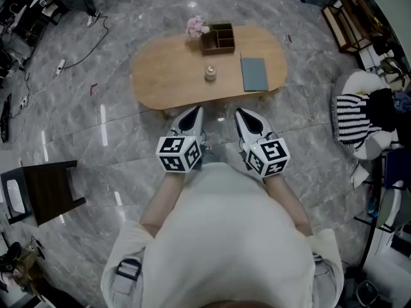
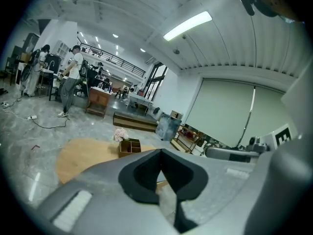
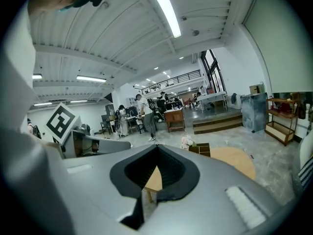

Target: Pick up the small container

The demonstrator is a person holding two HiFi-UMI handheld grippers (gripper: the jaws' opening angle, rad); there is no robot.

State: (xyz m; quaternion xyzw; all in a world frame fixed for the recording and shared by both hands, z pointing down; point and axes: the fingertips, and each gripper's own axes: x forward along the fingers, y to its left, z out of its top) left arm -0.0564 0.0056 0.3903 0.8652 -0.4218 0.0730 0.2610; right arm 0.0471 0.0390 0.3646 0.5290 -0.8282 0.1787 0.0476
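left gripper [image 1: 191,114]: hovering off the worktop's [image 1: 160,76] near edge, jaws closed, empty
right gripper [image 1: 244,115]: hovering alongside, jaws closed, empty
small container [image 1: 210,73]: standing mid-worktop, well apart, reach likely not begun

Light wooden oval table [image 1: 160,76], smooth matt top, on a glossy grey marble-look floor [image 1: 96,146]. Near its middle the small container [image 1: 210,73] may be clear glass; it is too small to tell. Dark wooden organiser box [image 1: 217,38] at the far edge. Left gripper [image 1: 194,113] and right gripper [image 1: 240,114]: matt grey plastic.
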